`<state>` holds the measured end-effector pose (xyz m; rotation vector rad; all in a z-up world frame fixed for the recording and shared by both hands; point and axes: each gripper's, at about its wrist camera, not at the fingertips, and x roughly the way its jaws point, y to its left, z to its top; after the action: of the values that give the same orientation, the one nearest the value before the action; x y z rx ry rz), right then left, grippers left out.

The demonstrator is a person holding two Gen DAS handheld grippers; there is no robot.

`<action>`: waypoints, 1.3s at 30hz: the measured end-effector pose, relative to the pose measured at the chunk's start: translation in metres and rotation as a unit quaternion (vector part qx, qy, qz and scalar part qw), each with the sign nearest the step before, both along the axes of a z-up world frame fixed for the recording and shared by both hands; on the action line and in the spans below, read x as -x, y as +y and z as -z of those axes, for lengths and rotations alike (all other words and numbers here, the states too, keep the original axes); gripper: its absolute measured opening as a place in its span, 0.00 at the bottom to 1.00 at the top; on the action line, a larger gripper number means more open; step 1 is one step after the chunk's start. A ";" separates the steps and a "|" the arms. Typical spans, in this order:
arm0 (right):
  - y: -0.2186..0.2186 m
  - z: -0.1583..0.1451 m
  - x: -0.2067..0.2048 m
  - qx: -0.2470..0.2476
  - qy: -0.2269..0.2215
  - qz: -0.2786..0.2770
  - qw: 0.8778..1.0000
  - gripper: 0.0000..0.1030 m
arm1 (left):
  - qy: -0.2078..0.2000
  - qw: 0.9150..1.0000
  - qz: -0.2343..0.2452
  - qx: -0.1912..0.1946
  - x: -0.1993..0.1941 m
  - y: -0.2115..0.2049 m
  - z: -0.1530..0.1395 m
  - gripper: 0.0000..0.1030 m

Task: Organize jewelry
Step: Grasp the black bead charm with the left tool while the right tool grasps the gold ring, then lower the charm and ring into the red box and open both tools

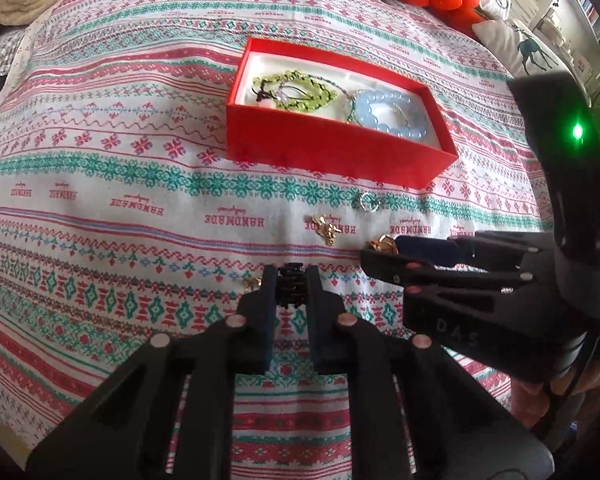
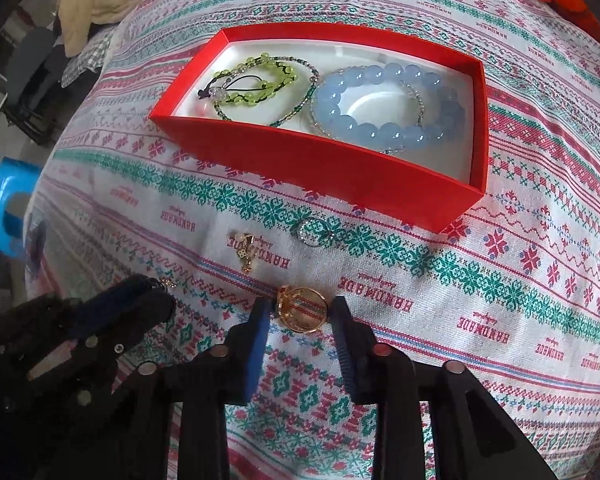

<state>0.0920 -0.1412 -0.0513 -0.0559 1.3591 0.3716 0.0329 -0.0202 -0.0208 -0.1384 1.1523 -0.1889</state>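
A patterned cloth (image 2: 500, 300) is covering the bed under the red box (image 2: 332, 168). Left gripper (image 1: 292, 280) jaws are pinching a small, hard-to-identify black clip (image 1: 290, 286); right gripper (image 2: 300, 312) jaws are straddling a gold ring (image 2: 302, 310), wide.

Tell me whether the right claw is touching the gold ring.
Cannot tell. In the right wrist view the right claw brackets the gold ring, but no clear contact or gap shows.

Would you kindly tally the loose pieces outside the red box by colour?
Gold: 3 (gold ring, charm, small piece)
Silver: 1 (silver ring)
Black: 1 (clip)
Total: 5
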 end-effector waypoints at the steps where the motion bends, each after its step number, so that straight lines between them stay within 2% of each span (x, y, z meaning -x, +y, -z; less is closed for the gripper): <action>1: 0.001 0.000 0.001 0.003 -0.004 -0.002 1.000 0.29 | -0.003 1.000 -0.003 -0.001 0.002 0.003 -0.002 0.14; 8: 0.005 -0.027 0.009 -0.004 -0.032 -0.013 0.999 0.29 | -0.026 1.000 -0.013 0.000 -0.001 0.012 -0.017 0.14; 14: -0.011 -0.059 0.010 -0.040 -0.058 0.001 0.998 0.29 | -0.055 0.998 -0.017 0.000 -0.007 0.012 -0.035 0.14; 23: -0.046 -0.099 -0.009 -0.101 -0.108 0.073 0.986 0.29 | -0.100 0.993 -0.040 0.043 -0.040 0.017 -0.069 0.14; 30: -0.067 -0.097 -0.022 -0.097 -0.118 0.110 0.982 0.29 | -0.102 0.991 -0.029 0.078 -0.074 0.015 -0.072 0.14; 39: -0.069 -0.080 -0.038 -0.083 -0.115 0.129 0.981 0.29 | -0.092 0.994 -0.005 0.065 -0.093 0.007 -0.054 0.14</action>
<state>0.1303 -0.2104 0.0285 0.2083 1.0858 0.2499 0.1260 -0.0128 0.0328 -0.2367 0.9560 -0.2626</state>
